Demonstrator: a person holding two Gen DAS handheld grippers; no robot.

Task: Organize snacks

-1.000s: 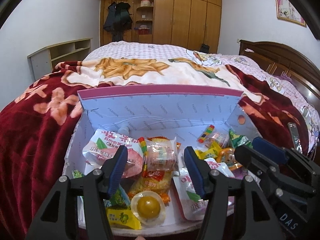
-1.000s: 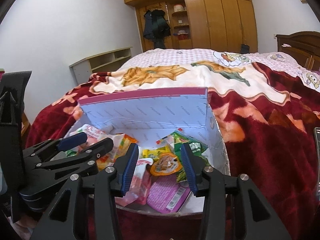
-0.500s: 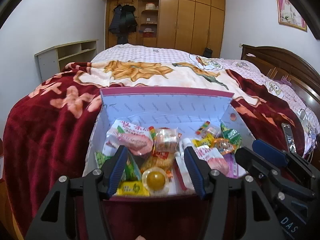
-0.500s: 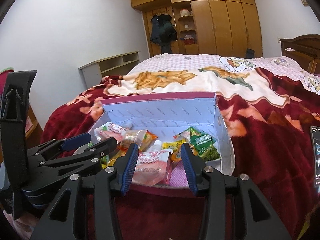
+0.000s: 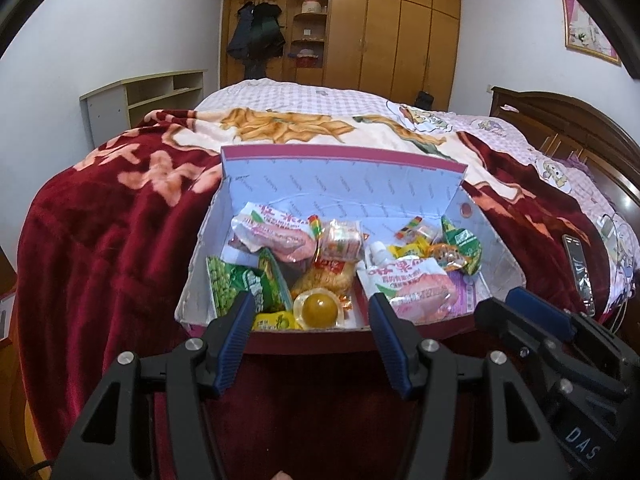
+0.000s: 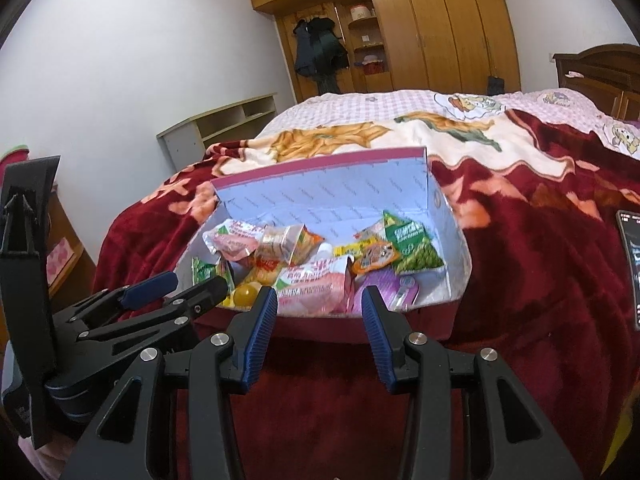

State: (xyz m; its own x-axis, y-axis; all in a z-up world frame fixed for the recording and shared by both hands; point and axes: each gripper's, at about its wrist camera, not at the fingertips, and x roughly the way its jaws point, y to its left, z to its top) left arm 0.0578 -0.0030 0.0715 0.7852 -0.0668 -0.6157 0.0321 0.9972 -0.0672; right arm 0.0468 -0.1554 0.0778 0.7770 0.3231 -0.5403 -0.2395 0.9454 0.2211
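Note:
A white cardboard box with a pink rim lies open on the red blanket and holds several snack packets. Among them are a green pea bag, a round yellow jelly cup, a pink pouch and another green bag. My left gripper hangs open just short of the box's near wall, nothing between its fingers. My right gripper is open too, in front of the same wall, and holds nothing. Each gripper shows at the edge of the other's view.
The box sits near the foot of a bed covered by a red flowered blanket. A dark phone lies on the blanket to the right. A low shelf unit and wooden wardrobes stand beyond.
Both grippers have drawn back from over the box, so the box now looks smaller and its near wall lies beyond the fingertips. Neither pair of jaws has changed its width.

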